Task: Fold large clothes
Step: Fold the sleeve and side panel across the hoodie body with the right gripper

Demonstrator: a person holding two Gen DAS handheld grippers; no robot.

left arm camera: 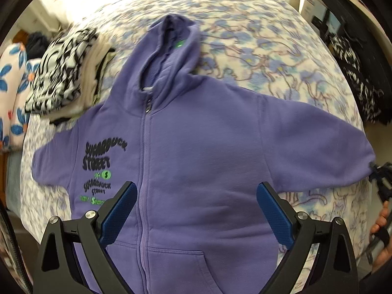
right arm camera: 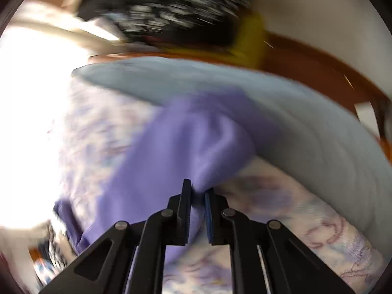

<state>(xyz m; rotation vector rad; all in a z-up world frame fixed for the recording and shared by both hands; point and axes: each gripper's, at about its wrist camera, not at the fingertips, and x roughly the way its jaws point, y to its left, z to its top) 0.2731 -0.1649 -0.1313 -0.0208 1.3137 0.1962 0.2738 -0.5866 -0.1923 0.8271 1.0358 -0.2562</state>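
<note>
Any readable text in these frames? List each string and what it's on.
"SUGARDUCK STREET": large dark print on the chest of the purple hoodie.
"SUGARDUCK STREET": smaller dark print just below it.
"$": on the green badge between the two.
Green lines lowest in the print: too small to read.
Right wrist view: nothing readable, blurred.

Bed (left arm camera: 281,56): far right quarter is bare floral sheet, open passage. Purple hoodie (left arm camera: 196,159) spread flat across the middle and near side, sleeves out to both edges. Far left blocked by a stack of folded clothes (left arm camera: 63,73) just beside the hoodie's shoulder. Right edge: dark patterned fabric (left arm camera: 355,73) hangs beside the bed.
</note>
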